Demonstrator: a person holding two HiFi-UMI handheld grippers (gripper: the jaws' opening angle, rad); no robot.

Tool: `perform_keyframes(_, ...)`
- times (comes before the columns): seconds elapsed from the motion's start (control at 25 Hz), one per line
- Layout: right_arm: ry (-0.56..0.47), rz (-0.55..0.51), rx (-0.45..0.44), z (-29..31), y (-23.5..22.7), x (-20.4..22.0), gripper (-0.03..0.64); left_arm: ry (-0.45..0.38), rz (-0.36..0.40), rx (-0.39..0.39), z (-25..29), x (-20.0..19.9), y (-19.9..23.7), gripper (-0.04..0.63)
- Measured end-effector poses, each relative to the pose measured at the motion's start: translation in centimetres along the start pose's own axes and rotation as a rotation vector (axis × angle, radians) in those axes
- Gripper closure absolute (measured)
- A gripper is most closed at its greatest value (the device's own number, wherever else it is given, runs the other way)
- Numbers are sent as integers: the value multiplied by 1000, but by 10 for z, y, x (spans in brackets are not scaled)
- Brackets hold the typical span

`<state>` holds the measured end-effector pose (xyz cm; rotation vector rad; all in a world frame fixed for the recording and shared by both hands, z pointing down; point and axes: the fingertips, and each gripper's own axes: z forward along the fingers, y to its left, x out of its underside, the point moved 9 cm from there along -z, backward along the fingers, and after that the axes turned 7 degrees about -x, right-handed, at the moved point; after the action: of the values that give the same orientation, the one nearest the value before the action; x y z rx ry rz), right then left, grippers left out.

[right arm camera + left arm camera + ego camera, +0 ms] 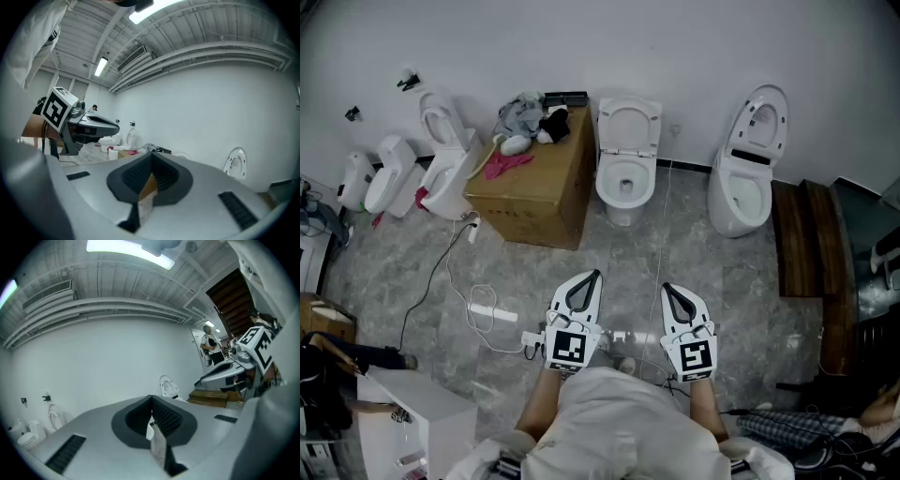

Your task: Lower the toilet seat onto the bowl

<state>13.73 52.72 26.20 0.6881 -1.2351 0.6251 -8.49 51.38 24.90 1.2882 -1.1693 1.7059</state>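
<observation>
Both grippers are shut and empty. On your left gripper [593, 278] the jaws are pressed together tip to tip, with nothing between them in its own view. Your right gripper [667, 290] is the same: jaws together, nothing held. You're holding the 2 side by side, near each other, low in the head view, over the grey stone floor [703, 272] and pointing toward the white wall [675, 47]. The toilet seat [628, 122] is up, leaning back toward the wall above its bowl [624, 186], which is open. That toilet is straight ahead of the grippers and well apart from both. A cardboard box [534, 192] sits just beside it on its left, with rags [525, 117] on top. A 2nd toilet [748, 178] with its lid up stands to the right, next to dark wooden planks [806, 239]. 3 more white fixtures line the wall at far left. The nearest fixture [445, 164] is right against the box; can't tell if it's touching. A power strip [483, 312] lies on the floor left of the left gripper.
</observation>
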Motion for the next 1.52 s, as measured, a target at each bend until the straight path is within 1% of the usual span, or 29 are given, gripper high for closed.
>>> perform_keyframes(0.2,-48,-1,4,-4,5,1,612,15,-16,-13,-17,1,1,583)
perform_keyframes(0.36,-71,29,15,-8,7,3,611,33,-26,-22,-28,5,-3,583)
perform_keyframes(0.44,-71,34,17,-5,5,8,611,39,-24,-25,-27,5,-4,583)
perform_keyframes(0.6,-58,-1,-3,5,0,4,611,41,-23,-29,-17,6,0,583)
perform_keyframes(0.72,-63,-4,-1,17,-10,6,611,33,-17,-25,-1,9,2,583)
perform_keyframes(0.92,-35,-15,-3,47,-29,8,611,34,-24,-13,33,18,13,583)
perform_keyframes(1.28,-1,-2,18,130,-65,8,611,52,-33,15,109,32,66,583)
perform_keyframes(1.52,16,8,45,191,-85,5,611,54,-34,37,161,39,112,583)
